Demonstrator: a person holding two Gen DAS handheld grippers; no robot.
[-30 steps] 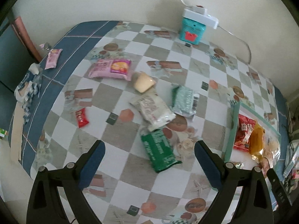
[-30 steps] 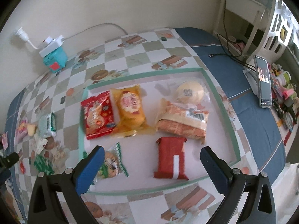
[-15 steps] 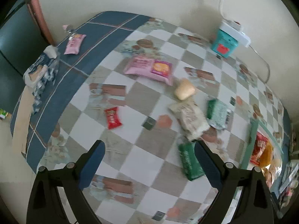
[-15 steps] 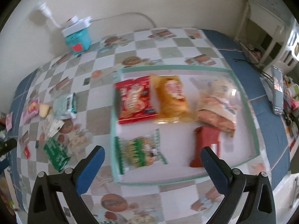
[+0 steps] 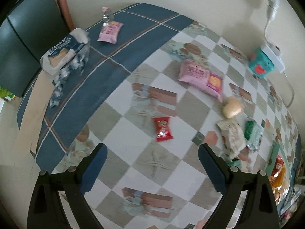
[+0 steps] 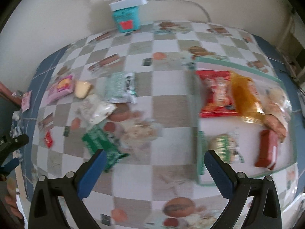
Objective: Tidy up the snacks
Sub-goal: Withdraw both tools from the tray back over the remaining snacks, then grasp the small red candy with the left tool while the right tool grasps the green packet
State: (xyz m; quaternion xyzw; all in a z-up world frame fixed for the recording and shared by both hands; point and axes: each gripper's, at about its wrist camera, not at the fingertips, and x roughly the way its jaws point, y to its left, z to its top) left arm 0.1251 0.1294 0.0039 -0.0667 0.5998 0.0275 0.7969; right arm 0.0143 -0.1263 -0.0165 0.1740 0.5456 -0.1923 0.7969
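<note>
Covering the table, a checkered blue-bordered cloth leaves open room near its front edge. Snacks fill the shallow green-rimmed tray; a small red foil packet lies alone. Left hand-held gripper and right hand-held gripper hover spread, empty.

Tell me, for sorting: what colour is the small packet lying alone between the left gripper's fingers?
Red small packet, clearest in the left wrist view.

Two black plastic grippers, left gripper and right gripper, each with two angular arms, blue pads on the inner faces, round silver screws at the joints.
</note>
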